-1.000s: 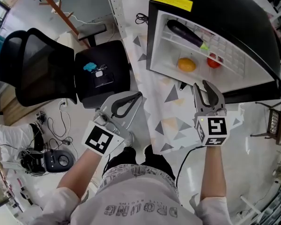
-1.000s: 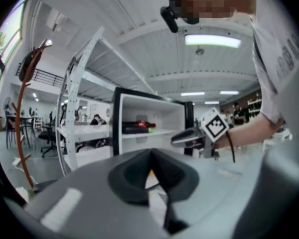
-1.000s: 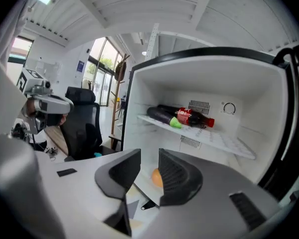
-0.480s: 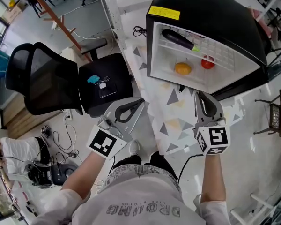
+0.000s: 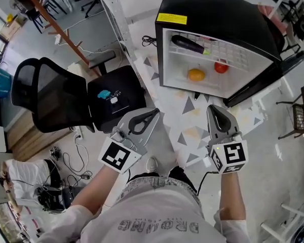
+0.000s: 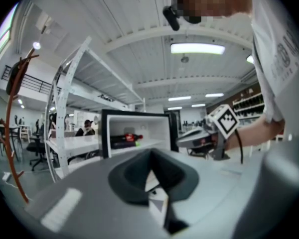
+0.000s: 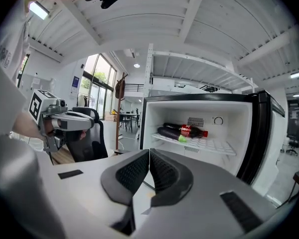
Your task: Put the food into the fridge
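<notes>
Patterned floor mat [image 5: 188, 106] under open black fridge [image 5: 218, 14]; inside, eggplant [image 5: 185, 43] and cola bottle [image 7: 192, 131] on upper shelf [image 5: 235, 52], orange [image 5: 195, 75] and tomato [image 5: 221, 67] below. Out front, left gripper [image 5: 155, 111] pinched together and empty, right gripper [image 5: 212, 108] just closed on nothing.

**Right gripper** [image 5: 211, 107]: my jaws stood apart a second ago. They have just been closing and now meet tip to tip, with nothing between them. The claw has drawn back a little, so more of the triangle-patterned sheet [image 5: 192, 113] shows before the fridge [image 5: 218, 19].

**Left gripper** [image 5: 155, 111]: it now sits closer to the office chair [image 5: 50, 97] seat in the head view.

**Fridge:** it appears smaller and higher in the head view, and the chair shows more fully.
</notes>
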`<move>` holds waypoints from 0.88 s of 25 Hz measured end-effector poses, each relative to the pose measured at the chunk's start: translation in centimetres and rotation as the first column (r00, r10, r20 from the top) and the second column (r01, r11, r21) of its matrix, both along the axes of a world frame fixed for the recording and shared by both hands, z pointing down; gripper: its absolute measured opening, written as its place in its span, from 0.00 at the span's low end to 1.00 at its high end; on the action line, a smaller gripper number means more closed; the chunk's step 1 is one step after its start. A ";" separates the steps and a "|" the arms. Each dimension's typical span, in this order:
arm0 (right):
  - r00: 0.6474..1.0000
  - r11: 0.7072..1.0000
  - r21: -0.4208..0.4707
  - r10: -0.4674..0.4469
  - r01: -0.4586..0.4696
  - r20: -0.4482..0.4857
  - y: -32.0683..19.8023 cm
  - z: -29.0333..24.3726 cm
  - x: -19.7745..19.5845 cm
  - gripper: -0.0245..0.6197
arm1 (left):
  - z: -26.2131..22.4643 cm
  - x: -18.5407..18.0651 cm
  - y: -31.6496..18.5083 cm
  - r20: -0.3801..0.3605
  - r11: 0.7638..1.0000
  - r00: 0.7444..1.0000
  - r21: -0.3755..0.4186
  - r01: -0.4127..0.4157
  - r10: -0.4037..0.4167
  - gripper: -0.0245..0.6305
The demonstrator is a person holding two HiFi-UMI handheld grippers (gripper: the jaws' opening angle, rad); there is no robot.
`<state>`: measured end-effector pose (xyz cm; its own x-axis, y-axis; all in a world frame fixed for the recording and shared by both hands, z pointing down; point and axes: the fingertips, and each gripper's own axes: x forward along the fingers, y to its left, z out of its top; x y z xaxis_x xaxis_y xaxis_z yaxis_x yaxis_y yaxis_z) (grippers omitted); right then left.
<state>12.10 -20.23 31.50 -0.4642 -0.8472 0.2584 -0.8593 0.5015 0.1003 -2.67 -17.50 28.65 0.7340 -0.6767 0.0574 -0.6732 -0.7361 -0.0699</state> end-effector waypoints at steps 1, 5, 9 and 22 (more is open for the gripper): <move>1.000 1.000 -0.001 0.004 -0.004 0.004 0.3 -0.1 -0.1 0.05 | -0.1 0.0 0.1 -0.001 1.000 1.000 0.001 -0.004 0.004 0.05; 1.000 1.000 -0.003 0.014 -0.014 0.017 1.1 -0.4 -0.4 0.05 | -0.1 -0.1 0.6 -0.003 1.000 1.000 -0.002 -0.014 0.014 0.05; 0.999 1.000 -0.002 0.017 -0.017 0.027 1.6 -0.6 -0.6 0.04 | 0.1 0.0 0.9 -0.002 1.000 1.000 -0.002 -0.022 0.022 0.05; 0.999 1.000 0.002 0.015 -0.015 0.035 2.6 -1.4 -0.5 0.04 | -0.3 0.2 1.4 -0.006 0.999 0.999 0.002 -0.033 0.033 0.05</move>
<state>11.59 -17.67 30.09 -0.4601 -0.8547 0.2404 -0.8698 0.4883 0.0713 -2.48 -16.13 28.34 0.7560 -0.6526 0.0520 -0.6493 -0.7576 -0.0671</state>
